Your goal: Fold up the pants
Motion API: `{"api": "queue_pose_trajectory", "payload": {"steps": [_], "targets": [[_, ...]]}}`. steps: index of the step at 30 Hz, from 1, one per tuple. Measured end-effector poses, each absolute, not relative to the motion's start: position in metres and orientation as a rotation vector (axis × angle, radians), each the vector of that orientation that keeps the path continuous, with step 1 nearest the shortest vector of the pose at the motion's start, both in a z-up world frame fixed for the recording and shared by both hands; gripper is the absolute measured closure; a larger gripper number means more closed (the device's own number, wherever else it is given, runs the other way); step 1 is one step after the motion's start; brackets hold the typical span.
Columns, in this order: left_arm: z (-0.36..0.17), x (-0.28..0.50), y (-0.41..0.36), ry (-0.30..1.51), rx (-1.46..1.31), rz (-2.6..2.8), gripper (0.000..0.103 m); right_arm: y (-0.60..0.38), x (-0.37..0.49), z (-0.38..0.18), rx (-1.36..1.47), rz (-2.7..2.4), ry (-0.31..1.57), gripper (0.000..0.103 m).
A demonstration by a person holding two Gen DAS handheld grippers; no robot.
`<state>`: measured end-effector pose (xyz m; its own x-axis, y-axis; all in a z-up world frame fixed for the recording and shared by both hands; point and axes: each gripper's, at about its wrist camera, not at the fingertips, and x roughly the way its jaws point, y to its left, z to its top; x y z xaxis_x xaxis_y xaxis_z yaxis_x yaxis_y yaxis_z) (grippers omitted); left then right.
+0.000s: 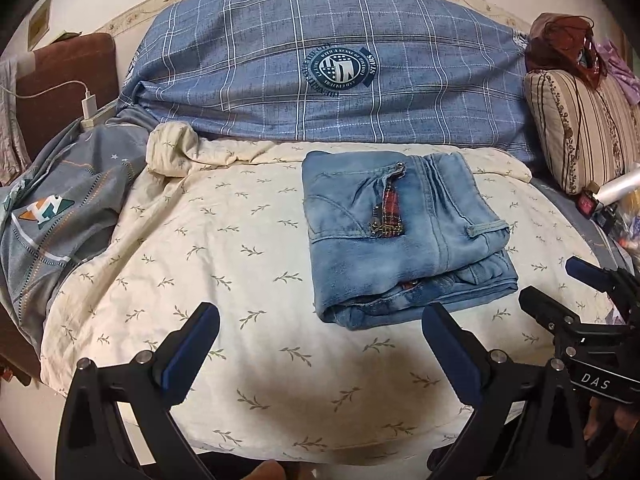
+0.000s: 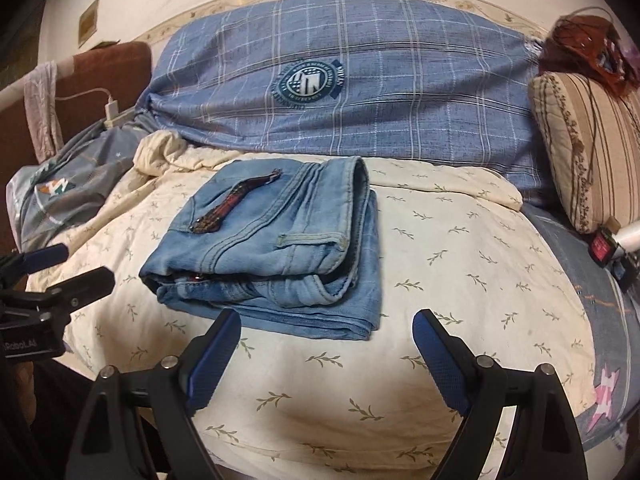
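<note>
Cream sheet [image 1: 200, 240] covers the bed; blue plaid quilt [image 1: 320, 80] is rolled along its far edge. Your jeans [image 1: 400, 240] lie folded in a compact stack on the sheet, right of centre, touched by neither claw. Your left gripper [image 1: 320, 320] has jaws apart, empty, over bare sheet near the jeans. Your right gripper [image 2: 326, 326] likewise: jaws wide, empty, just short of the stack.
</note>
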<state>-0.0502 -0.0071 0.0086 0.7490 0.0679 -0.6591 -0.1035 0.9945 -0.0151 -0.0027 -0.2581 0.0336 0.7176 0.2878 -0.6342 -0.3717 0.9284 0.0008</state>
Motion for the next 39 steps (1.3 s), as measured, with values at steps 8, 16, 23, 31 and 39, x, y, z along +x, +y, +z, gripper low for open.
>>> {"api": "queue_pose_trajectory", "payload": {"steps": [8, 16, 23, 31, 39], "targets": [[0.006, -0.044, -0.013, 0.739, -0.031, 0.094, 0.002, -0.255, 0.002, 0.034, -0.145, 0.378, 0.701, 0.013], [0.008, -0.039, -0.018, 0.743, -0.020, 0.092, 0.002, -0.258, 0.007, 0.040, -0.142, 0.377, 0.701, 0.013], [0.007, -0.037, -0.017, 0.752, -0.033, 0.096, 0.002, -0.257, 0.010, 0.036, -0.155, 0.375, 0.719, 0.013], [0.011, -0.030, -0.013, 0.763, -0.054, 0.091, 0.002, -0.258, 0.015, 0.034, -0.161, 0.369, 0.736, 0.013], [0.016, -0.021, -0.020, 0.767, -0.050, 0.068, 0.001, -0.258, 0.019, 0.036, -0.171, 0.368, 0.732, 0.013]]}}
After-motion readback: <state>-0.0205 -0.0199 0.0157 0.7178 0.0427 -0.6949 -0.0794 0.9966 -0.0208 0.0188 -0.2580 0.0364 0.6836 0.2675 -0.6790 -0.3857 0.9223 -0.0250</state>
